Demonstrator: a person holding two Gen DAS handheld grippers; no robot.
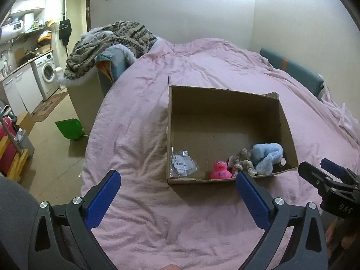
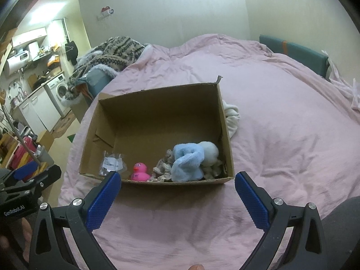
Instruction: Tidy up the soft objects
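An open cardboard box (image 1: 225,112) (image 2: 157,112) sits on the pink bedspread (image 1: 157,213) (image 2: 281,135). Along its near wall lie a pink rubber duck (image 1: 220,169) (image 2: 140,172), a knotted rope toy (image 1: 244,162) (image 2: 164,168), a light blue plush cloth (image 1: 267,155) (image 2: 187,162), a pale ball (image 2: 210,153) and a clear plastic bag (image 1: 182,164) (image 2: 112,163). My left gripper (image 1: 177,177) and right gripper (image 2: 177,178) are both open and empty, held above the bedspread just short of the box. A white cloth (image 2: 231,117) lies right of the box.
A patterned blanket (image 1: 112,42) is heaped on a chair at the bed's far left. A teal headboard cushion (image 1: 292,69) lines the right side. Left of the bed is floor with a green dustpan (image 1: 69,128), a washing machine (image 1: 46,72) and kitchen cabinets.
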